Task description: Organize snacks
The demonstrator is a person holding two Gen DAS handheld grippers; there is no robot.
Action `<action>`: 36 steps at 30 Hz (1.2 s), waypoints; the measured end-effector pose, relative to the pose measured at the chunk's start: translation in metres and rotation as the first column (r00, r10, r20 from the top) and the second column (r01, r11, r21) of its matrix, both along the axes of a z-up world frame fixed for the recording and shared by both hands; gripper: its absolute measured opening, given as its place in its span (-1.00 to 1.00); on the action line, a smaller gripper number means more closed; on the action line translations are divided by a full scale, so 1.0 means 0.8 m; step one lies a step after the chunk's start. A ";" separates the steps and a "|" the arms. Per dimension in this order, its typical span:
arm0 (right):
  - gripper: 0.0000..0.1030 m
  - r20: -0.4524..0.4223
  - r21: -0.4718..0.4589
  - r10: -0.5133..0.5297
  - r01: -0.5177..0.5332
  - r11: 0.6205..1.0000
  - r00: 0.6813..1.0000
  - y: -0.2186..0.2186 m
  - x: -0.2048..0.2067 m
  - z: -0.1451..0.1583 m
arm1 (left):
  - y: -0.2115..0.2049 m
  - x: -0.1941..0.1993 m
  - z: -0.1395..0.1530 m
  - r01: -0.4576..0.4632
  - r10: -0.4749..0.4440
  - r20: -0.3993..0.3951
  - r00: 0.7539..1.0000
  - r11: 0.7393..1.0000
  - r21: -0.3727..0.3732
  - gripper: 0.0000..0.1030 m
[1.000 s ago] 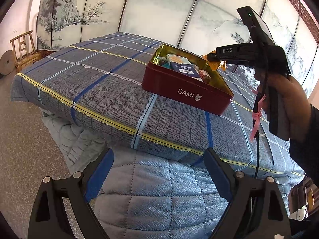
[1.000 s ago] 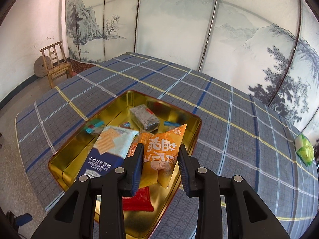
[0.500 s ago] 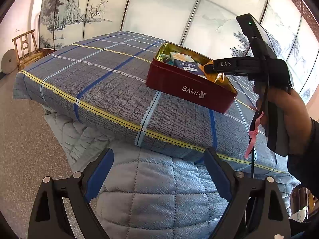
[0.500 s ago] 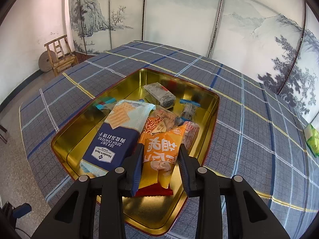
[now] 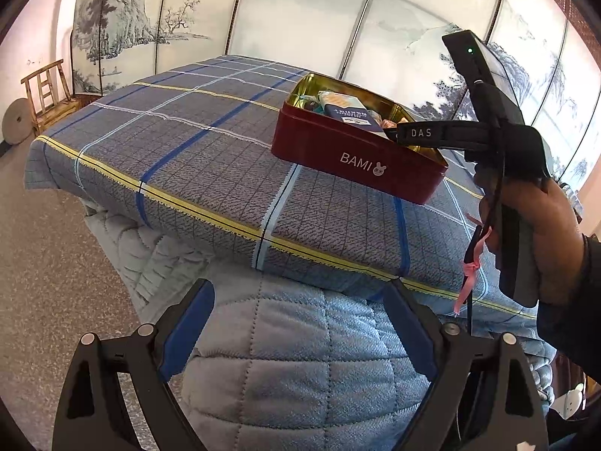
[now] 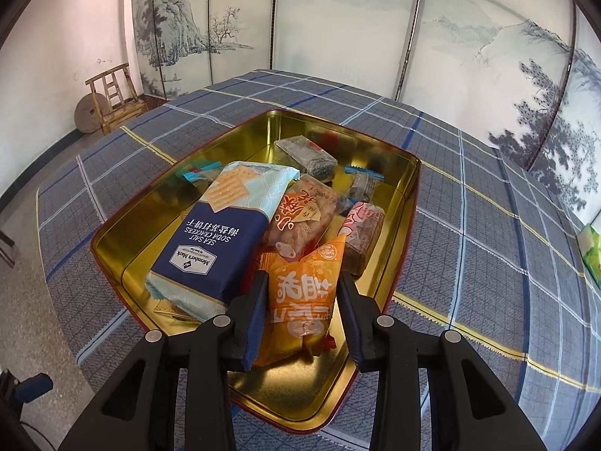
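One orange snack packet (image 6: 304, 293) hangs between the right gripper's (image 6: 303, 293) blue pads over the near end of the gold-lined red tin (image 6: 407, 203); the jaws have just been easing apart, the right pad now clear of it. Soda crackers (image 6: 221, 233) fill the tin's left side, bare gold floor ahead. Left gripper (image 5: 298, 323) gapes wide and empty beyond the checked bedcover's (image 5: 195, 173) edge

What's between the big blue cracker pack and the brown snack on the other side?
In the right wrist view, a clear pink-lettered snack packet lies between the cracker pack and the brown snack.
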State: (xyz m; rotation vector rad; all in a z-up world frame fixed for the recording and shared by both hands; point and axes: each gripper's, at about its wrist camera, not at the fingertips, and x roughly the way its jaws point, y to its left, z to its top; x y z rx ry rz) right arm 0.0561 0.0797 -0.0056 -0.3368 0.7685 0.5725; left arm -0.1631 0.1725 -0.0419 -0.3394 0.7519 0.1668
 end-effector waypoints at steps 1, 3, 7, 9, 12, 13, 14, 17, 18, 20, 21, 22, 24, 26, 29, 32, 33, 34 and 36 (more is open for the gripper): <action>-0.23 0.004 -0.003 0.005 -0.005 1.000 1.000 0.001 -0.001 0.000 | -0.001 0.000 0.001 -0.001 0.001 -0.002 1.000 1.000 0.003 0.73; -0.18 0.006 0.000 0.012 -0.012 1.000 1.000 0.001 -0.003 -0.001 | -0.003 0.001 0.002 -0.001 0.001 -0.007 1.000 1.000 0.012 0.73; 0.02 0.001 0.026 0.035 -0.035 0.999 0.999 0.001 -0.006 -0.001 | -0.012 0.002 0.004 -0.002 0.003 -0.022 1.000 0.999 0.045 0.75; 0.13 -0.002 0.051 0.050 -0.050 0.997 0.999 -0.002 -0.009 0.001 | -0.017 0.003 0.006 -0.005 0.007 -0.023 1.000 0.997 0.073 0.85; 0.31 0.053 0.087 0.058 -0.063 0.994 0.997 -0.012 -0.020 0.016 | -0.022 0.007 0.009 0.002 0.001 -0.032 0.999 0.996 0.089 0.99; 0.46 0.079 0.092 0.054 -0.061 0.994 0.995 -0.016 -0.024 0.024 | -0.024 0.009 0.010 -0.001 0.004 -0.034 0.999 0.995 0.101 0.99; 0.53 0.103 0.097 0.048 -0.058 0.994 0.994 -0.020 -0.028 0.031 | -0.026 0.012 0.012 -0.007 0.011 -0.037 0.999 0.992 0.124 0.99; 0.66 0.158 0.098 0.014 -0.030 0.995 0.987 -0.033 -0.037 0.048 | -0.033 0.022 0.020 -0.016 0.020 -0.017 1.000 0.984 0.180 0.99; 0.68 0.170 0.098 0.001 -0.018 0.995 0.985 -0.038 -0.039 0.052 | -0.033 0.025 0.025 -0.023 0.024 0.001 1.000 0.983 0.184 0.99; 0.73 0.185 0.103 -0.022 0.003 0.995 0.983 -0.050 -0.042 0.058 | -0.035 0.039 0.034 -0.028 0.028 0.002 1.000 0.978 0.209 0.99; 0.74 0.186 0.110 -0.029 0.008 0.994 0.982 -0.057 -0.043 0.061 | -0.037 0.047 0.040 -0.039 0.039 0.003 0.999 0.971 0.238 0.99; 0.76 0.187 0.117 -0.039 0.017 0.993 0.982 -0.064 -0.044 0.063 | -0.038 0.055 0.048 -0.059 0.056 0.018 0.998 0.963 0.263 0.99; 0.77 0.181 0.137 -0.057 0.032 0.990 0.982 -0.080 -0.042 0.067 | -0.036 0.071 0.065 -0.079 0.064 0.064 0.996 0.960 0.269 0.99; 0.77 0.170 0.154 -0.081 0.054 0.987 0.982 -0.096 -0.038 0.069 | -0.033 0.092 0.079 -0.114 0.094 0.083 0.992 0.953 0.279 0.99; 0.77 0.159 0.187 -0.121 0.091 0.978 0.980 -0.120 -0.030 0.075 | -0.039 0.128 0.096 -0.181 0.163 0.080 0.983 0.908 0.379 0.99; 0.78 0.152 0.217 -0.164 0.129 0.968 0.975 -0.143 -0.021 0.082 | -0.048 0.148 0.107 -0.189 0.156 0.111 0.982 0.887 0.421 0.99; 0.79 0.157 0.223 -0.175 0.137 0.965 0.972 -0.150 -0.019 0.084 | -0.050 0.154 0.108 -0.169 0.137 0.107 0.985 0.894 0.414 0.99; 0.80 0.164 0.226 -0.183 0.144 0.963 0.969 -0.155 -0.017 0.086 | -0.052 0.161 0.107 -0.144 0.115 0.096 0.989 0.905 0.401 0.99; 0.81 0.164 0.233 -0.195 0.154 0.960 0.967 -0.166 -0.012 0.087 | -0.054 0.170 0.107 -0.109 0.085 0.079 0.993 0.921 0.375 0.99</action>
